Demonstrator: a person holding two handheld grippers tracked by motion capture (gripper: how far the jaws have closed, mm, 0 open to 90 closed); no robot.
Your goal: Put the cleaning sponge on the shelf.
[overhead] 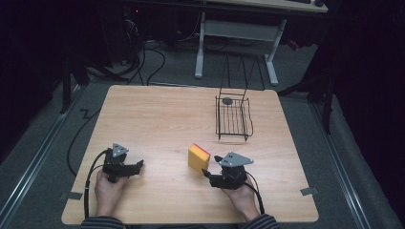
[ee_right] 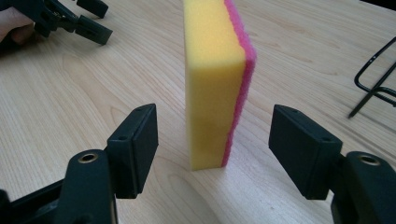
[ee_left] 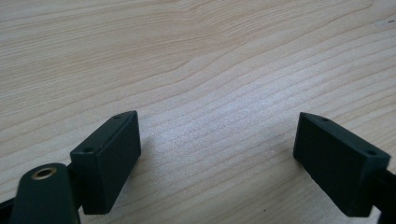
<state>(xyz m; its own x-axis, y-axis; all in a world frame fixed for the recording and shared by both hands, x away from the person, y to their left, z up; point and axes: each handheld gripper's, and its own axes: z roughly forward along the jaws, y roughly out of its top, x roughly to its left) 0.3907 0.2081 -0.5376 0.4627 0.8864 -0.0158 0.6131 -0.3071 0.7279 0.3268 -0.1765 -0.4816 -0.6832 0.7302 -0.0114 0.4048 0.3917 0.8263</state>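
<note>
A yellow sponge (overhead: 199,158) with a pink scouring side stands upright on edge on the wooden table (overhead: 157,119), a little below and right of the middle of the high view. The right gripper (overhead: 208,172) sits just below and right of it, near the bottom of the frame, its tips pointing toward the sponge. In the right gripper view the sponge (ee_right: 212,84) rises through the centre of the picture, yellow face toward the camera and the pink layer along its right edge, while the two black jaws stand spread to either side of its foot with bare wood showing between each pad and the sponge (so nothing is clamped).

The left gripper (overhead: 136,166) lies at the lower left of the high view, held in a hand (overhead: 109,191) that comes in from the bottom edge. In the left gripper view its jaws are set wide apart over plain wood grain, with nothing between them.

A black wire basket (overhead: 233,118) stands at the upper right of the table, well apart from the sponge, with a small dark round thing (overhead: 227,100) lying inside its far end.
</note>
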